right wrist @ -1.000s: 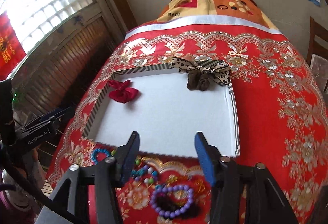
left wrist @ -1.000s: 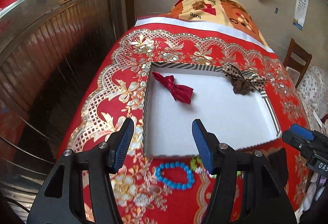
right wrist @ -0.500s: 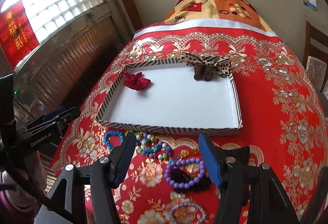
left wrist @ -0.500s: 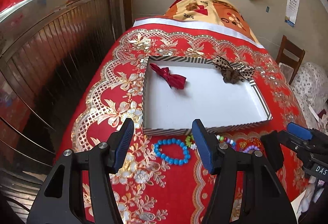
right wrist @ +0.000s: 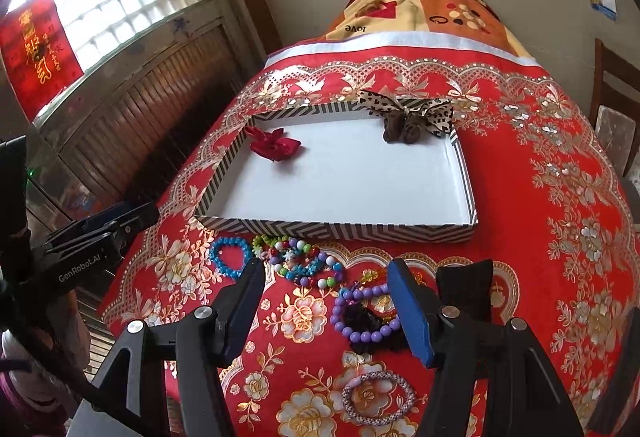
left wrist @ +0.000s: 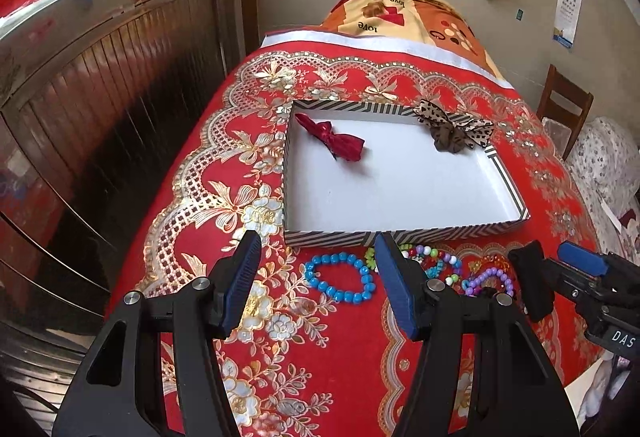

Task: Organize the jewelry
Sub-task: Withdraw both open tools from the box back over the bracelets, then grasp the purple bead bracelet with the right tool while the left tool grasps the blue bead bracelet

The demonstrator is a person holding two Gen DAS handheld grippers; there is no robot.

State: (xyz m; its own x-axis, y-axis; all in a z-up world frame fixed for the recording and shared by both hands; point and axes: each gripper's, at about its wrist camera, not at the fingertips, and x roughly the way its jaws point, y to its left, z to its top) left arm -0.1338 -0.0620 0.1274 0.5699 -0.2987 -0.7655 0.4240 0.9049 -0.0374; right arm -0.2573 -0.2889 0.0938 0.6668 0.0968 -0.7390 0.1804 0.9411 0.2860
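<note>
- While both tools hang over the red cloth (left wrist: 200, 173), the left gripper (left wrist: 316, 269) and right gripper (right wrist: 326, 295) stand parted, holding nothing.
- Striped tray (right wrist: 320, 225): red bow (right wrist: 274, 147) far left, leopard bow (right wrist: 412, 117) on far rim.
- Blue bracelet (left wrist: 340, 279), mixed beads (right wrist: 300, 261), purple bracelet (right wrist: 362, 311) lie near the tray's near wall, outside it.

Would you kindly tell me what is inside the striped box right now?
Inside the striped box lie a red bow near its far left corner and a leopard-print bow draped over the far rim. The floor beneath each bow is hidden.
</note>
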